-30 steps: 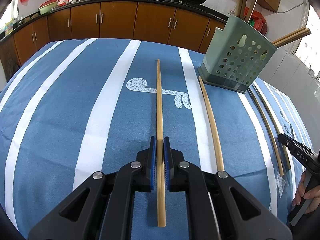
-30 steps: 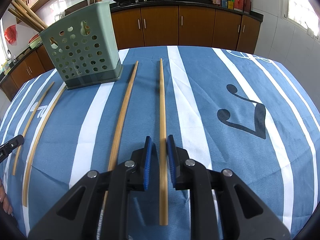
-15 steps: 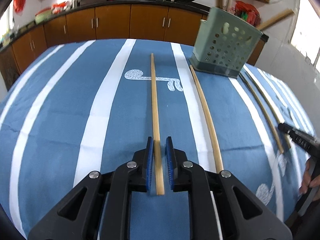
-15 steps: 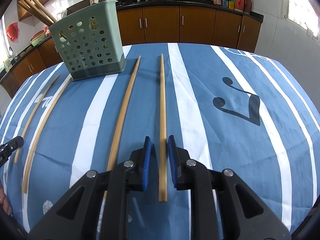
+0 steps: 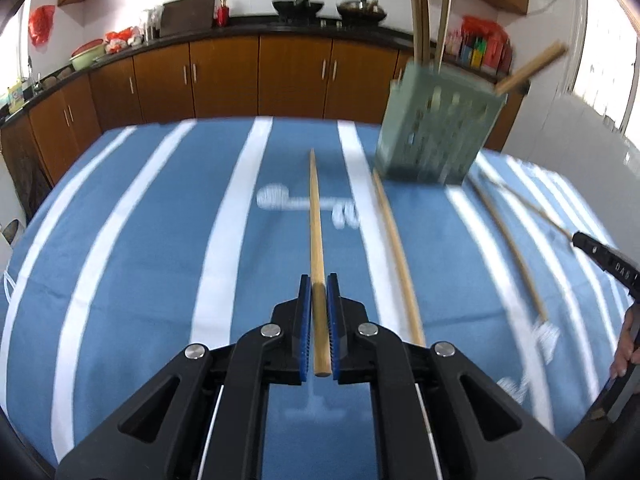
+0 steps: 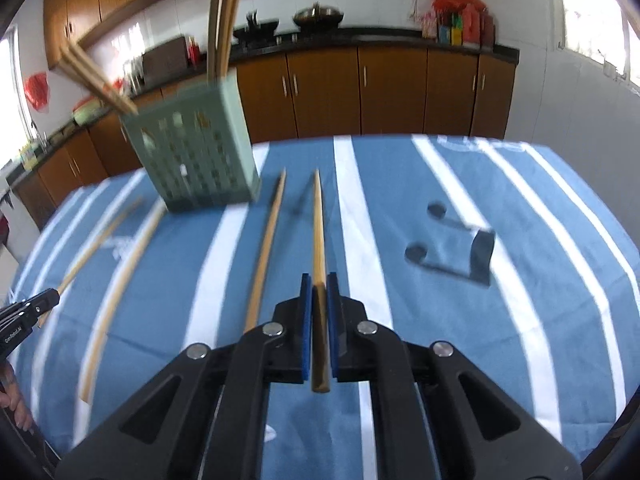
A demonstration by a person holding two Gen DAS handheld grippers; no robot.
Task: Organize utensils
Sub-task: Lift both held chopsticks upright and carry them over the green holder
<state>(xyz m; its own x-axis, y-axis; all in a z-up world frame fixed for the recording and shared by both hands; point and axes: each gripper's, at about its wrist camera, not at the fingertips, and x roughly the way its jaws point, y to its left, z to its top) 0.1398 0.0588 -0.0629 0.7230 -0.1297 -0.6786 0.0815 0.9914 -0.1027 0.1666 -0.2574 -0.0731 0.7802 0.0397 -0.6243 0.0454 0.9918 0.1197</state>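
My left gripper [image 5: 319, 280] has its jaws closing tight on the near end of a long wooden chopstick [image 5: 316, 216], which points away over the blue striped cloth. The right gripper [image 6: 319, 280] is closing the same way, and its pads press on another chopstick [image 6: 318, 224] that is raised above its own shadow. A green perforated basket [image 5: 436, 136] stands at the back with several chopsticks upright in it; in the right wrist view the basket [image 6: 196, 156] is at the left. More loose chopsticks [image 5: 396, 248] [image 6: 266, 248] lie on the cloth.
Two more chopsticks [image 5: 508, 248] lie right of the basket, near the right gripper's tip [image 5: 604, 258] and a hand [image 5: 628, 340]. Brown kitchen cabinets [image 5: 224, 80] run behind the table. The table edge curves close at the front.
Both grippers have closed from a narrow gap onto their chopsticks and risen, lifting the sticks' near ends off the cloth. The views are now blurred with motion.
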